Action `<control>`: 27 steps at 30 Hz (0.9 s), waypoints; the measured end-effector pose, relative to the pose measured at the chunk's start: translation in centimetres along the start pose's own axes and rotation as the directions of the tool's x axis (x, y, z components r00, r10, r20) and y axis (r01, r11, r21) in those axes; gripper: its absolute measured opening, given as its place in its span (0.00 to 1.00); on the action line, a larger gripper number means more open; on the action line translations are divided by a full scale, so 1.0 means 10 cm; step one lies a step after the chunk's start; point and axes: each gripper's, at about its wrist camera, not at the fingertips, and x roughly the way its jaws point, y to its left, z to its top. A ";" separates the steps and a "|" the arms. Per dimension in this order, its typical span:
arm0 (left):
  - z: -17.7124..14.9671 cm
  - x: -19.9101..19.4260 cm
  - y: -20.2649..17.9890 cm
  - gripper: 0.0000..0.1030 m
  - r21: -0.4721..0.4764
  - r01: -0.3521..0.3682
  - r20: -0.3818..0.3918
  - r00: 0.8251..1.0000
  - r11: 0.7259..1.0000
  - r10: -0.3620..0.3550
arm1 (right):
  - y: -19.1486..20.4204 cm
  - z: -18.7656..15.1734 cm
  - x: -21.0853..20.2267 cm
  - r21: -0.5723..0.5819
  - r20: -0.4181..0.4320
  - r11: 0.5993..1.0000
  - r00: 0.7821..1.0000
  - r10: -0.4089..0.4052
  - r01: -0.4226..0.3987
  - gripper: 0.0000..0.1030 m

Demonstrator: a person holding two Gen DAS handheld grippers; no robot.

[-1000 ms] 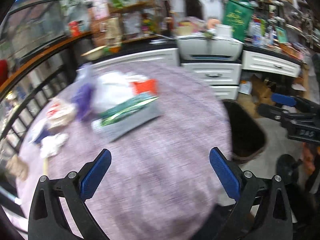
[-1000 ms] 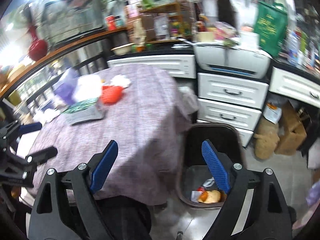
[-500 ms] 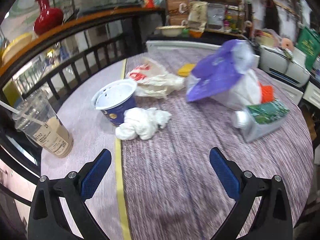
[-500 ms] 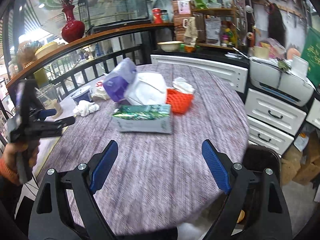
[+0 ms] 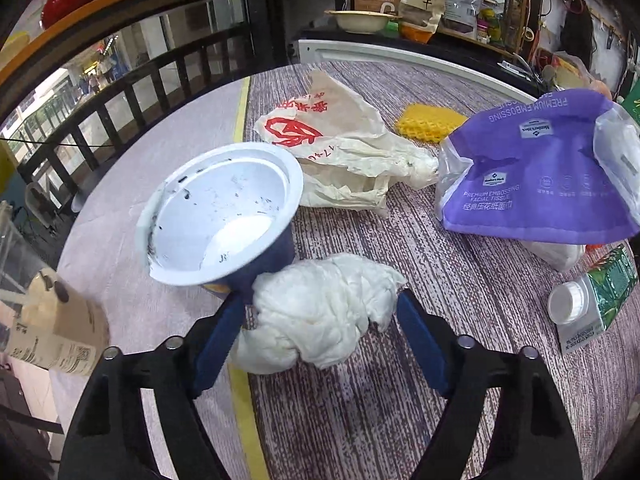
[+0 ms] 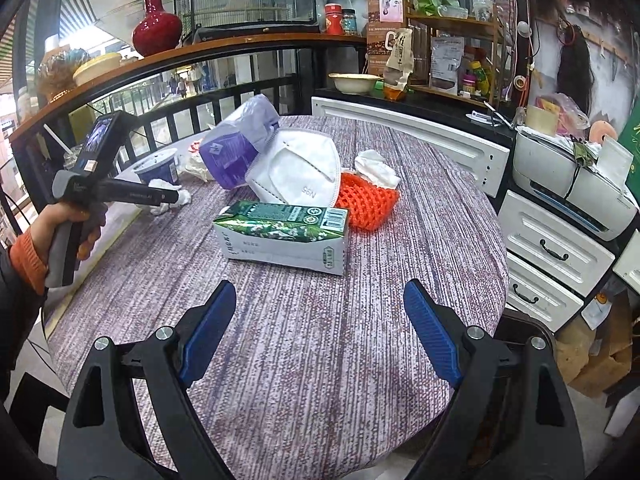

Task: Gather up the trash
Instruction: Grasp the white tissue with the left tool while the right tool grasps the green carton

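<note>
In the left wrist view my left gripper point(image 5: 320, 312) is open, its blue pads on either side of a crumpled white tissue wad point(image 5: 316, 316) lying on the purple tablecloth; whether the pads touch it is unclear. A tipped blue paper cup point(image 5: 220, 212) leans just behind the wad. A crumpled paper bag with red print point(image 5: 340, 152) and a purple tissue pack point(image 5: 536, 172) lie beyond. In the right wrist view my right gripper point(image 6: 320, 320) is open and empty above the cloth, short of a green drink carton point(image 6: 284, 236). The left gripper point(image 6: 120, 196) shows there at the left.
A white N95 mask point(image 6: 296, 172), an orange foam net point(image 6: 368, 200) with tissue and the purple pack point(image 6: 240, 144) lie mid-table. A drink cup point(image 5: 52, 320) stands at the left edge. A dark bin point(image 6: 516, 360) sits on the floor at the right. White drawers point(image 6: 556, 248) stand behind.
The left gripper swung left from the bin side and closed in on the tissue wad, which now lies between its pads. The right gripper turned from the bin toward the table and the carton.
</note>
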 end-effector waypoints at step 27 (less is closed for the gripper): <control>-0.53 -0.68 -0.54 0.35 0.093 0.176 0.076 0.980 0.980 -0.184 | 0.38 0.77 0.90 -0.574 -0.285 0.743 0.934 0.214 -0.345 0.79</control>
